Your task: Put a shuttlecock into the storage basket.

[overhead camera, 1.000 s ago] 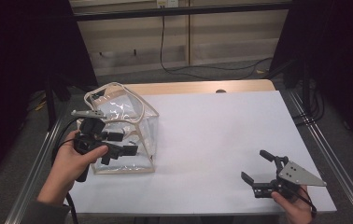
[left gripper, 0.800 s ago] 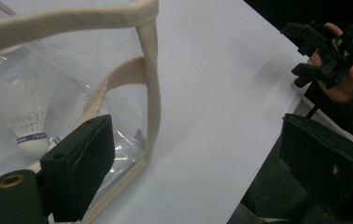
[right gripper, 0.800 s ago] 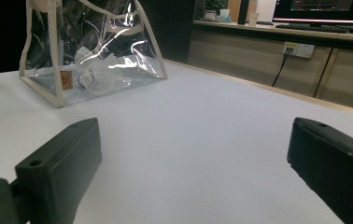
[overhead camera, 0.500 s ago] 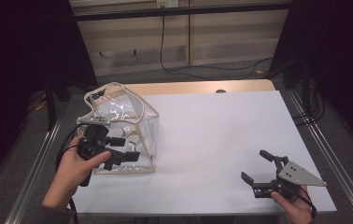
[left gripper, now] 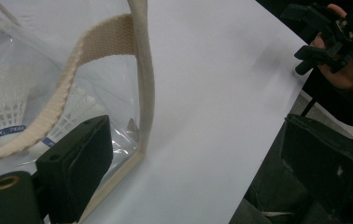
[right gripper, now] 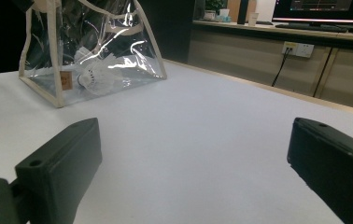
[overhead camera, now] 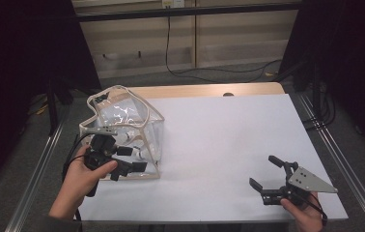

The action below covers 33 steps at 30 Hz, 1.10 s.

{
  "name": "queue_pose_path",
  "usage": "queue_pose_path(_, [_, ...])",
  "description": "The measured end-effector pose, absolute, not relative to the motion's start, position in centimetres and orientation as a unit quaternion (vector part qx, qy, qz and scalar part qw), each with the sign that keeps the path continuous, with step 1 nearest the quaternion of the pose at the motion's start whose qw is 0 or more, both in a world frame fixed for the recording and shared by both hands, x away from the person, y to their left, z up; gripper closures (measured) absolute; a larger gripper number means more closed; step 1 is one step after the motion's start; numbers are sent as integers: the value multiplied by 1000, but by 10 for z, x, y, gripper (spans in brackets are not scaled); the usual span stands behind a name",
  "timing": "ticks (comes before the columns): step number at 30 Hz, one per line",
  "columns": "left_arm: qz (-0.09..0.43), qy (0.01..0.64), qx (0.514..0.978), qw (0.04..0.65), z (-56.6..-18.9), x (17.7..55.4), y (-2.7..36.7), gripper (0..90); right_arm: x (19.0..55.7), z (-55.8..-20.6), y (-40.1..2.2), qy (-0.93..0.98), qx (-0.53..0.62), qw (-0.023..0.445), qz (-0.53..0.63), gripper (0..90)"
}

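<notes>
A clear plastic bag point(overhead camera: 122, 126) with beige trim stands at the table's left and holds white shuttlecocks point(left gripper: 4, 100). My left gripper point(overhead camera: 133, 159) is open at the bag's near corner. In the left gripper view point(left gripper: 198, 140) one jaw lies against the bag's clear wall point(left gripper: 72, 60), beside the beige corner seam point(left gripper: 143, 93), and the other stands well apart to the right. A beige strap point(left gripper: 67, 79) hangs across the bag's side. My right gripper point(overhead camera: 263, 171) is open and empty near the table's front right. From the right gripper view point(right gripper: 193, 140) the bag point(right gripper: 90, 42) sits far off.
The white tabletop point(overhead camera: 219, 140) stretches between the bag and the right gripper. Metal rails point(overhead camera: 337, 154) run along both sides of the table. A cable point(overhead camera: 180, 67) hangs at the wall behind. In the left gripper view the other hand holds the right gripper point(left gripper: 326, 37).
My left gripper has slid a little toward the table's near edge along the bag's front corner. The right gripper has stayed where it was.
</notes>
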<state>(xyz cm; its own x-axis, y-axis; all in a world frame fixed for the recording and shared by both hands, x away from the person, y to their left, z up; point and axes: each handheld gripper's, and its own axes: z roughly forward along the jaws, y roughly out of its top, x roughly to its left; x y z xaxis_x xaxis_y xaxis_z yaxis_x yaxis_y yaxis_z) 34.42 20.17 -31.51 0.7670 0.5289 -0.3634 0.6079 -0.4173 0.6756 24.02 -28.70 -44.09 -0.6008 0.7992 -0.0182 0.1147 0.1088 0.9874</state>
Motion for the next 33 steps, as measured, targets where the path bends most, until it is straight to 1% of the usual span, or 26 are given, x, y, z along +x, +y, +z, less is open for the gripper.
queue_pose_path(33, [-35, 335, 842, 421, -349, 343, 204, 74, 240, -441, -287, 683, 335, 297, 577, 29])
